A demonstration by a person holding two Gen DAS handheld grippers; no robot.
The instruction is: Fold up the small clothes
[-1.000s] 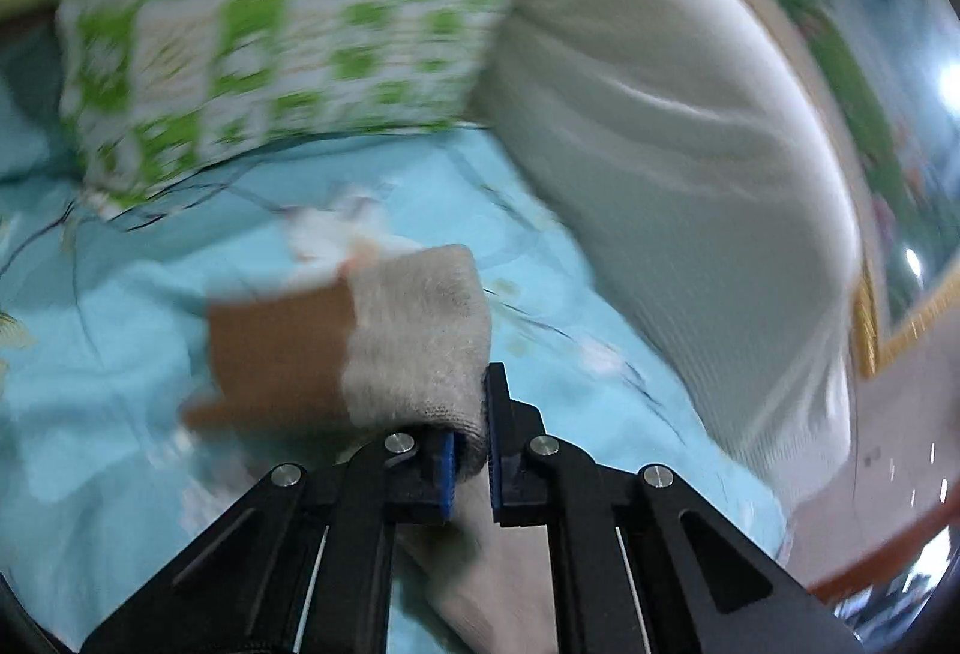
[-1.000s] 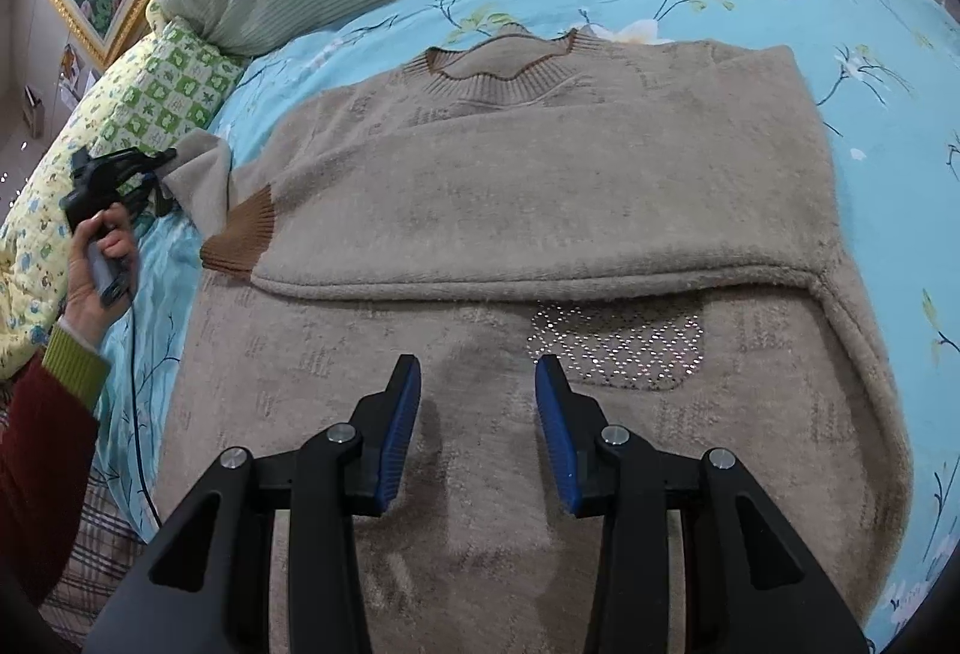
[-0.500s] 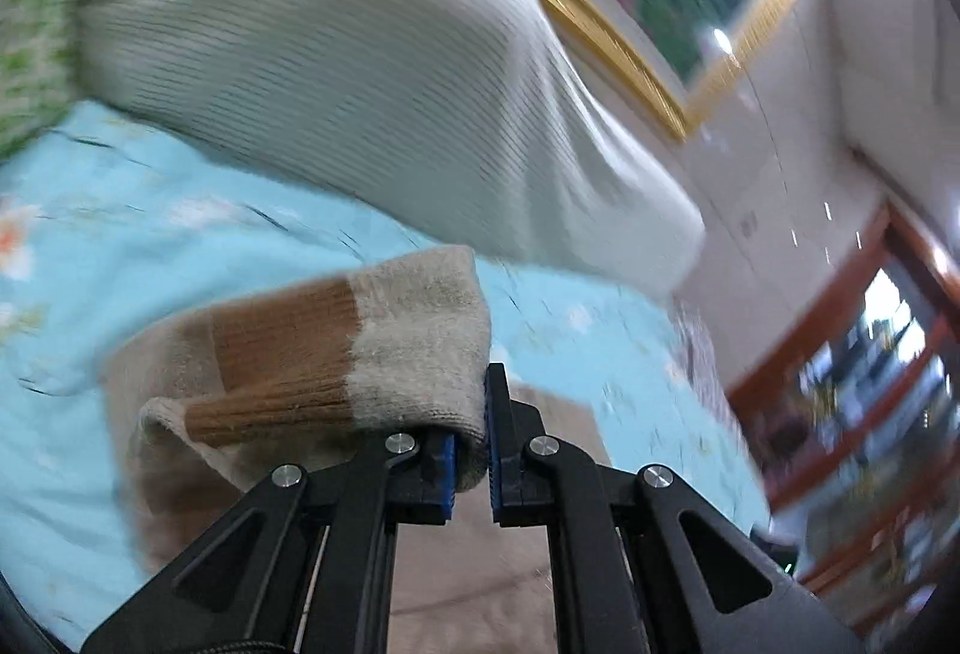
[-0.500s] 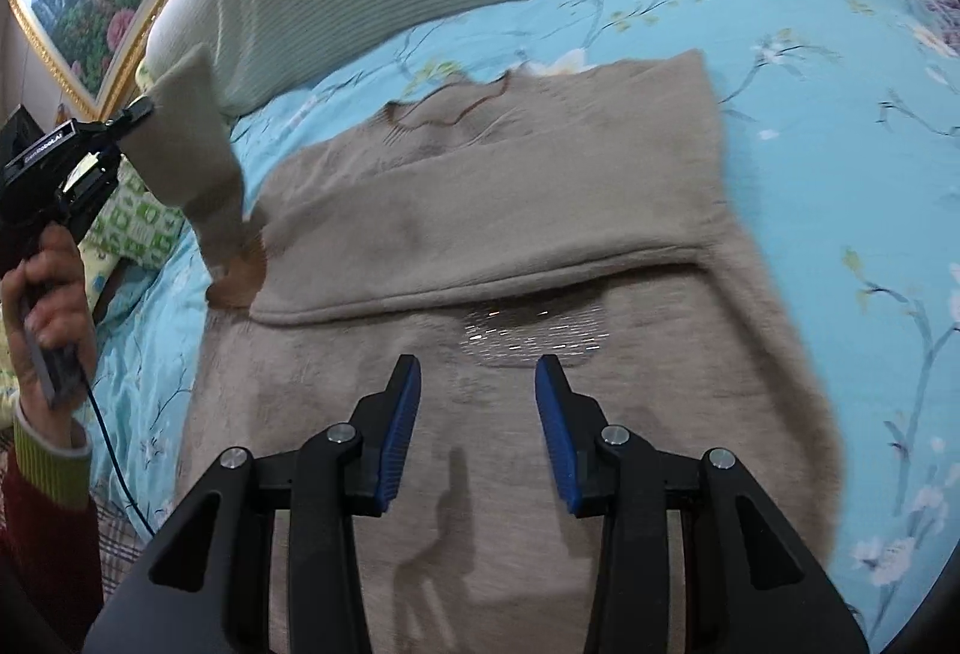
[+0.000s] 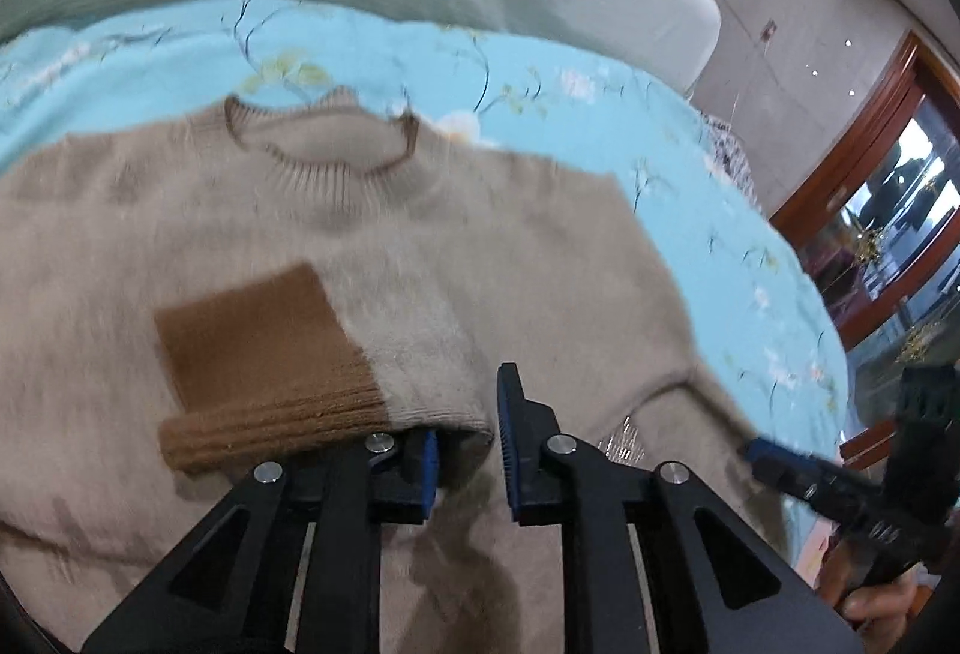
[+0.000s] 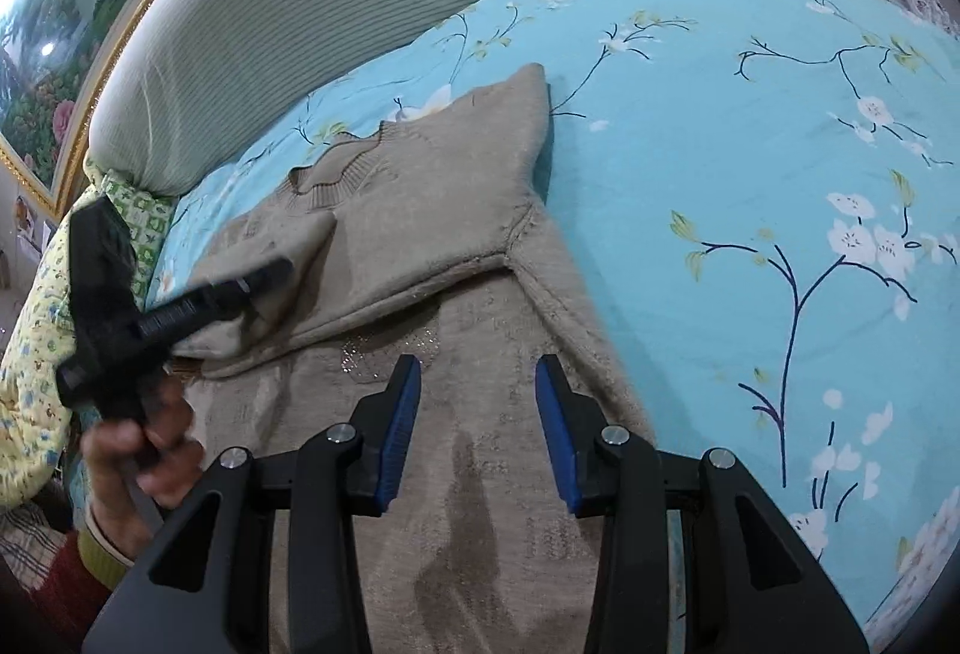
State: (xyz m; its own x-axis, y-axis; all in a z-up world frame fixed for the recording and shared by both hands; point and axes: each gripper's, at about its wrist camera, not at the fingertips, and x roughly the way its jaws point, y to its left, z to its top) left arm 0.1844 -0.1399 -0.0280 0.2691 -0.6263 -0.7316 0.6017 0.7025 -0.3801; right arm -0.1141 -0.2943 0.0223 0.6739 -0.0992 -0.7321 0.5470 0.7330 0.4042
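Second sleeve laid across the sweater; the body fold was still to come.

You had the beige sweater spread on the bed, directly ahead of and beneath both tongs. Your left tongs had just been opening: the jaws stood slightly apart, and the sleeve's brown cuff lay just ahead and to their left on the sweater's chest, its edge at the left pad but no longer pinched. Your right tongs hovered with jaws apart and nothing between them, above the lower body with its sparkly patch just ahead. The other sleeve already lay folded across. By my reading, both sleeves were in, and what remained was folding the hem up toward the collar.
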